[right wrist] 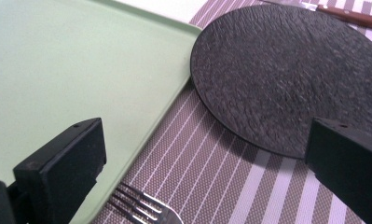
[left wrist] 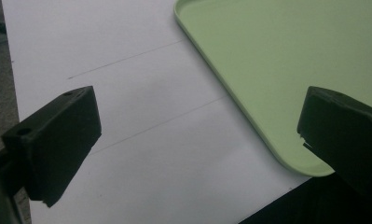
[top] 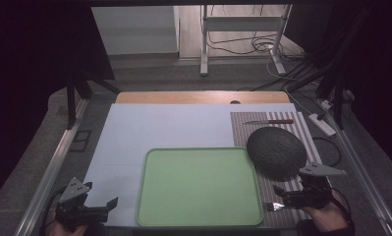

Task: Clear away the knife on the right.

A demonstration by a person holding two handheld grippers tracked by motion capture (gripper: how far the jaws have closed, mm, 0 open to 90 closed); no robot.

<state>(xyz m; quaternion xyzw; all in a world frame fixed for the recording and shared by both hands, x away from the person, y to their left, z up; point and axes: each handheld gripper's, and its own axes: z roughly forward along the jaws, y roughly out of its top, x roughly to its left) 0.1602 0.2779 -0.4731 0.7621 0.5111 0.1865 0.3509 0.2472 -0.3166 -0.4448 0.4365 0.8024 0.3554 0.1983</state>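
Here, lying on striped placemat (top: 301, 129) at table's near right edge: fork (top: 271, 206), directly below right gripper (top: 283, 198), between its widely spread jaws, touching neither. Pointing tines toward green tray (top: 199, 188), ending just beside tray rim; long axis running left-right across table, handle hidden under gripper. Sitting just beyond on same mat: dark textured plate (top: 276, 151). Hovering near tray's front left corner over white sheet (top: 149, 129): left gripper (top: 111, 203), jaws gaping apart, holding nothing.

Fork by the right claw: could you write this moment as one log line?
right claw: open, over fork, not gripping | left claw: open, idle beside green tray | black plate: on striped mat
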